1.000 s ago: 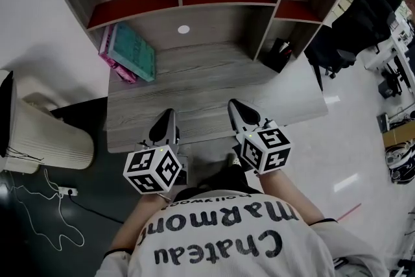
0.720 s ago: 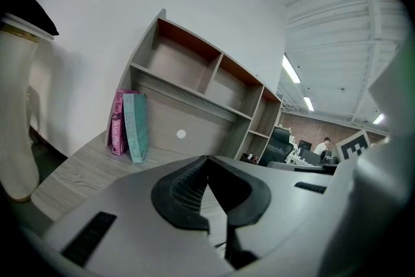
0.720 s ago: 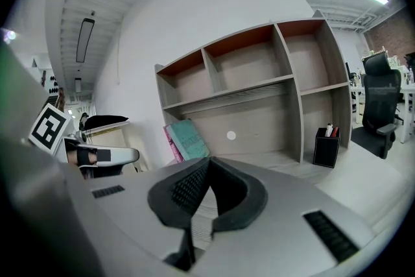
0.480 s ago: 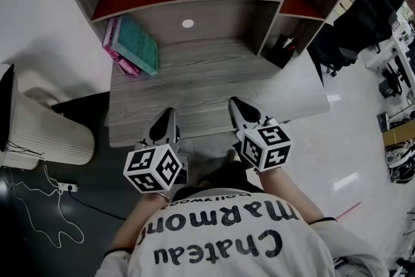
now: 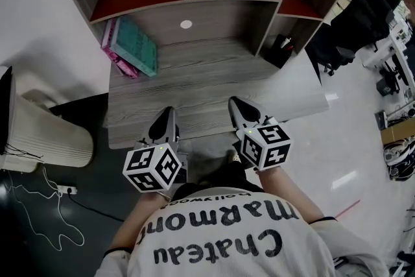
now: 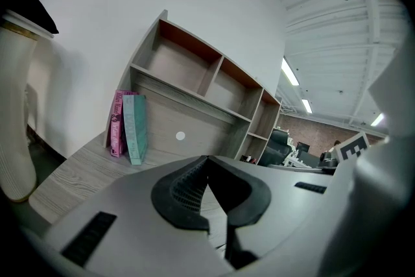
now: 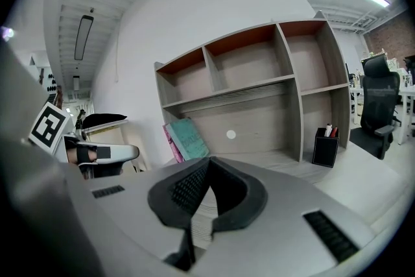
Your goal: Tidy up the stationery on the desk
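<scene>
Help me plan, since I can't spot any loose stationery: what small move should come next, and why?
Probably open the left gripper and ease it toward the books. It is shut and empty at the near edge of the desk, and the leaning books look like the only thing left to straighten.

A black office chair [image 7: 379,104] stands on the glossy pale floor [image 5: 350,139].

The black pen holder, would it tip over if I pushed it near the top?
The black pen holder looks taller than wide, so a high push could probably tip it. The pens stand loose above its rim and might spill.
</scene>
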The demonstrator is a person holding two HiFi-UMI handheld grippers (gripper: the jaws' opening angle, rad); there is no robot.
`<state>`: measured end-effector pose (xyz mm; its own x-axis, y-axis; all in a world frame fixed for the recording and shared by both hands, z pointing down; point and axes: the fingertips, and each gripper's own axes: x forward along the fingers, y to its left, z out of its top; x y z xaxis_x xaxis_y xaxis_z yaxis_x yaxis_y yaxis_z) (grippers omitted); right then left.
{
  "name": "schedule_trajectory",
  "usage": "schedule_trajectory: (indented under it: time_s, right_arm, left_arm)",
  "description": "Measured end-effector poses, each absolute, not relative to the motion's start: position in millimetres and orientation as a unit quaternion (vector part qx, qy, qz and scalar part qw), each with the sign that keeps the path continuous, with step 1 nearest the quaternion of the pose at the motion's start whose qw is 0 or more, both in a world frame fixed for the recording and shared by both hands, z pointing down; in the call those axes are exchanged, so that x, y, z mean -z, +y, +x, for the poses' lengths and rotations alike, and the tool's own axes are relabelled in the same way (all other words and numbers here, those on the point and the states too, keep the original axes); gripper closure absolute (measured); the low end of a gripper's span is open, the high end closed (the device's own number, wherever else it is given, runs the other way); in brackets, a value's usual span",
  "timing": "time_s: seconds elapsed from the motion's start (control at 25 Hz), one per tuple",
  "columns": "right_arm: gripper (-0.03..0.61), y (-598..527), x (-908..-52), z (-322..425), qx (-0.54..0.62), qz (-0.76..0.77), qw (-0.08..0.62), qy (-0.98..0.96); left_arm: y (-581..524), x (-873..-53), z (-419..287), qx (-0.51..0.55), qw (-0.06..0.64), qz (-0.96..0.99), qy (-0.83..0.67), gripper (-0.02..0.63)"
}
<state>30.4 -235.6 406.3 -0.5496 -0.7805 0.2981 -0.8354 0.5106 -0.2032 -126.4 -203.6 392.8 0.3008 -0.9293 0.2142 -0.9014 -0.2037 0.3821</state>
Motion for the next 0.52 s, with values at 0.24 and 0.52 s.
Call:
schedule_trajectory:
  time_s: [0.24,0.52]
  right_arm:
    - [0.571,-237.2,-406.3,30.9,-0.163,0.469,0.088,-0.863]
    - [0.571,-237.0,-408.4,31.7,-0.163,0.471,0.09,-0.862]
  left_arm:
    - [-207.1,-392.7,-125.5,0.032,0.225,0.777,-0.588,0.602]
    - [-207.6,-396.7,-124.1,0.032,0.228,0.778,-0.585,0.603]
